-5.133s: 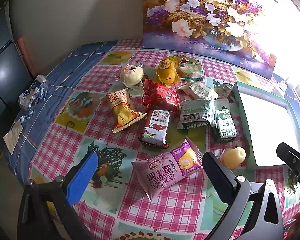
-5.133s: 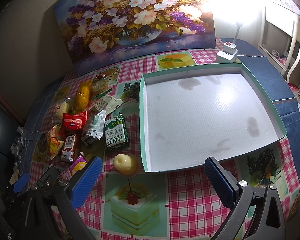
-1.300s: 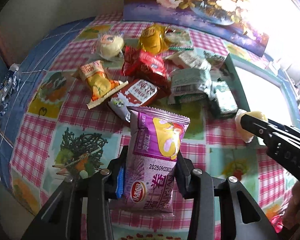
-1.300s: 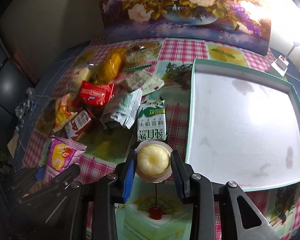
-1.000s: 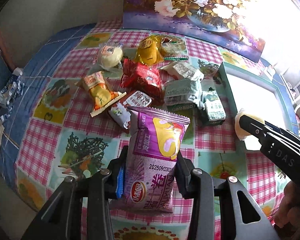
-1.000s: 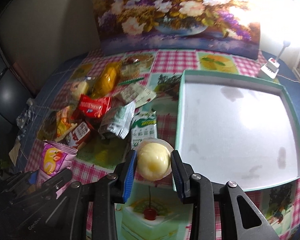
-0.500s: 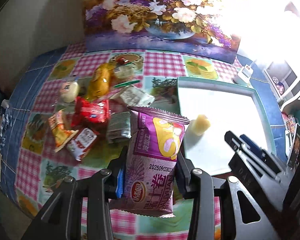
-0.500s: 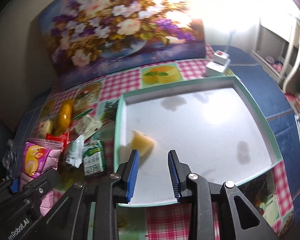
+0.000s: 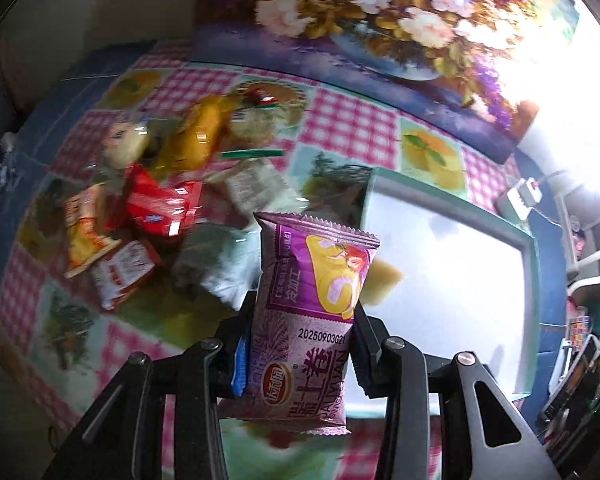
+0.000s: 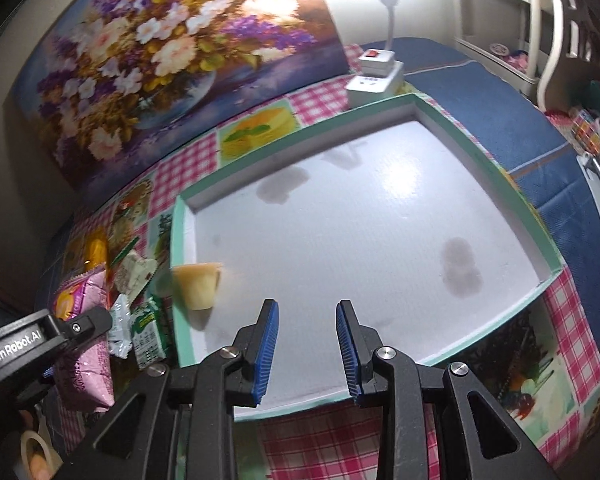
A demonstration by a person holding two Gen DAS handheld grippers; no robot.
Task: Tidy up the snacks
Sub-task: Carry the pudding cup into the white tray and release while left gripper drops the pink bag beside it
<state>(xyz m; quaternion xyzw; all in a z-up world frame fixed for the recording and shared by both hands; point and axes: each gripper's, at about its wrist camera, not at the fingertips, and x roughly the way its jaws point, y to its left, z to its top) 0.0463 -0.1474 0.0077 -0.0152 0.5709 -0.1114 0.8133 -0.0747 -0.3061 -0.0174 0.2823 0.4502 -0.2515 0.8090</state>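
here the left gripper (image 9: 298,344) is clamped on a purple swiss-roll pack (image 9: 314,312), its jaws pinching the pack's sides low down so the wrapper stands upright between them with its crimped top edge free above. the same pack (image 10: 85,328) shows pink in the right view, held in the left gripper (image 10: 72,330) just off the tray's left wall. the right gripper (image 10: 306,344) holds nothing: its blue pads (image 10: 265,350) stand a little apart with only the white floor of the tray (image 10: 480,156) showing in the gap, and its jaws have just been closing slightly on nothing. it hangs over the tray's near edge. inside the tray, close to the left wall, lies a yellow jelly cup (image 10: 198,284), blurred, apart from both grippers; in the left view the cup (image 9: 382,280) peeks out from behind the pack, just inside the tray (image 9: 534,264). to the tray's left, on the checked cloth (image 9: 352,124), the other snacks lie in a loose heap: a green pack (image 10: 150,328) and a silvery pack (image 10: 120,326) nearest the wall, a white pack (image 9: 254,184) beyond them, then a red pack (image 9: 162,208), an orange pack (image 9: 82,236), a small red-and-white pack (image 9: 122,272), a yellow pack (image 9: 198,138) and a pale round bun (image 9: 126,144) farthest out. behind the tray a flower painting (image 10: 164,56) leans on the wall, and a white power strip (image 10: 374,78) sits by the tray's far corner.
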